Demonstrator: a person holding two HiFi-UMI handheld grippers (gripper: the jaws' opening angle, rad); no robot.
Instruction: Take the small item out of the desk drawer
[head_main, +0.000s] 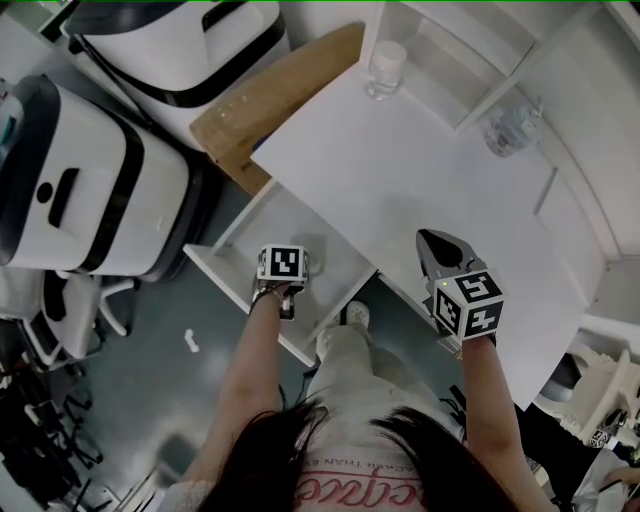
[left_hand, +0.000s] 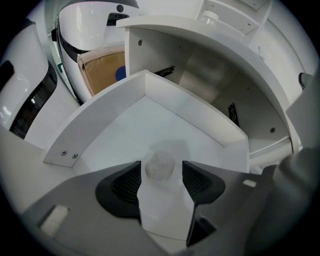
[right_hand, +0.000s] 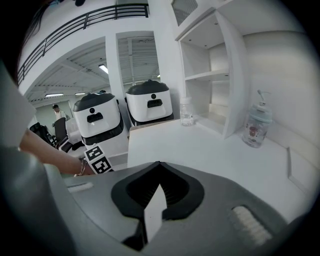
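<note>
Small item (left_hand: 160, 165), round (long axis unclear), between parted jaws of left tool (left_hand: 162, 170).

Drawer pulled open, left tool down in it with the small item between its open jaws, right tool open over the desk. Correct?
Not quite: the right tool is shut, its jaws together, as the right gripper view shows. The rest stands: drawer open, small item between the left tool's open jaws.

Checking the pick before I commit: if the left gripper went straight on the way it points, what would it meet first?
Probably the small pale round item on the drawer floor, lined up between the left gripper's open jaws; depth is unclear.
</note>
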